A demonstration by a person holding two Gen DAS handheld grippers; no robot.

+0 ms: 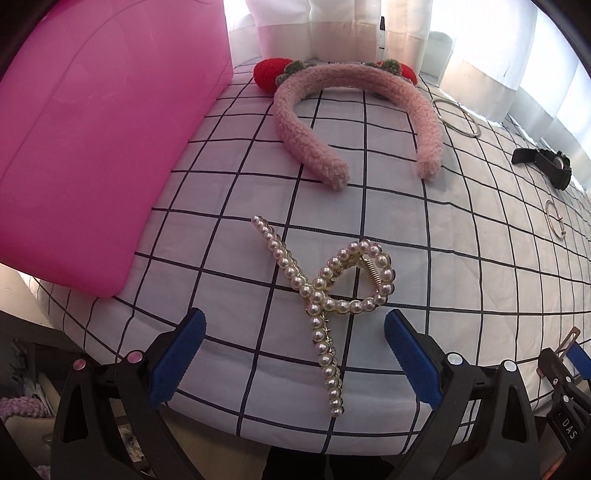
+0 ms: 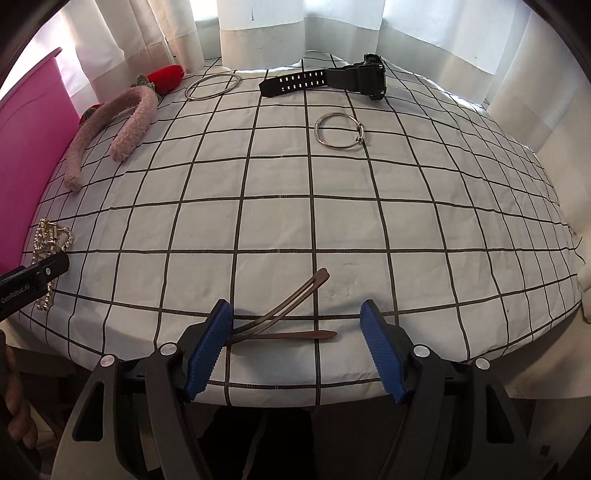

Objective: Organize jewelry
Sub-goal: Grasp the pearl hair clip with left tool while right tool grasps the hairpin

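A pearl hair claw (image 1: 328,302) lies on the checked cloth between the open fingers of my left gripper (image 1: 295,328), which is empty; it also shows at the left edge of the right wrist view (image 2: 48,254). A brown metal hair clip (image 2: 284,317) lies between the open fingers of my right gripper (image 2: 295,315), near the left finger. A pink fuzzy headband with red strawberries (image 1: 351,110) lies further back, also in the right wrist view (image 2: 110,125). A black watch (image 2: 332,79), a large thin bangle (image 2: 212,86) and a silver ring bangle (image 2: 339,130) lie at the back.
A pink box (image 1: 92,147) stands at the left on the cloth. The checked cloth (image 2: 295,203) covers the table, with its front edge just under both grippers. White curtains (image 2: 258,26) hang behind. The left gripper's body (image 2: 33,277) shows at the left of the right wrist view.
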